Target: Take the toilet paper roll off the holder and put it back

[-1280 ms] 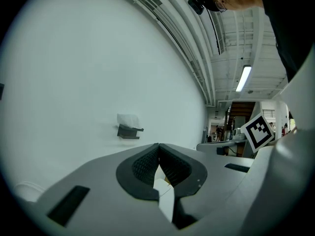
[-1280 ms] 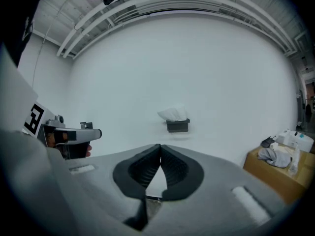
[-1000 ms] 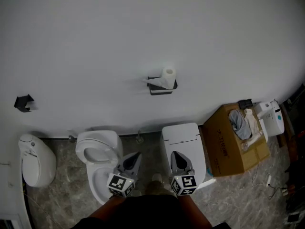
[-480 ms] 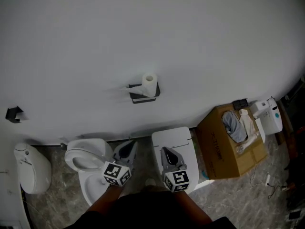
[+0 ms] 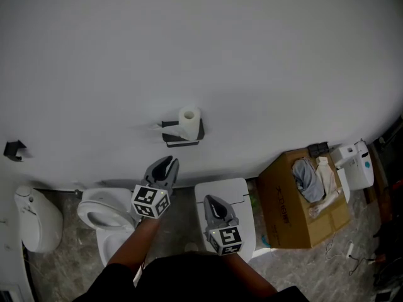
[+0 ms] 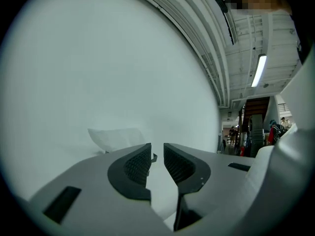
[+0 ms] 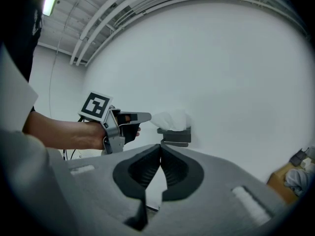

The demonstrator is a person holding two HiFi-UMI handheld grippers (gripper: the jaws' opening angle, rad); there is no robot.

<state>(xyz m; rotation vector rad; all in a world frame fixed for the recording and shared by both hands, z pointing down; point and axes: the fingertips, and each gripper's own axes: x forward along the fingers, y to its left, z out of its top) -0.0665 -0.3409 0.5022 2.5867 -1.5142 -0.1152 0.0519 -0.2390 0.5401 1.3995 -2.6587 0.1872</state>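
A white toilet paper roll [image 5: 187,121] stands on a black wall holder [image 5: 182,137], with a loose sheet hanging to its left. My left gripper [image 5: 165,163] is raised just below and left of the holder, a short gap away. Its jaws are opening, slightly apart, with nothing gripped. In the left gripper view the loose paper [image 6: 115,139] shows beyond the gripper [image 6: 157,154]. My right gripper [image 5: 210,201] hangs lower, over a toilet lid, shut and empty. The right gripper view shows the roll [image 7: 171,119], the holder [image 7: 175,135] and the left gripper [image 7: 142,117] beside them.
Below the wall stand an open toilet [image 5: 101,214], a closed toilet [image 5: 242,200] and a white fixture [image 5: 34,216] at far left. A cardboard box [image 5: 296,197] with cloth sits at right. A small black bracket [image 5: 12,149] is on the wall at left.
My left gripper has risen from beside the right one up toward the holder. The right gripper stays low. The head view has drifted, so the holder sits further left and lower.
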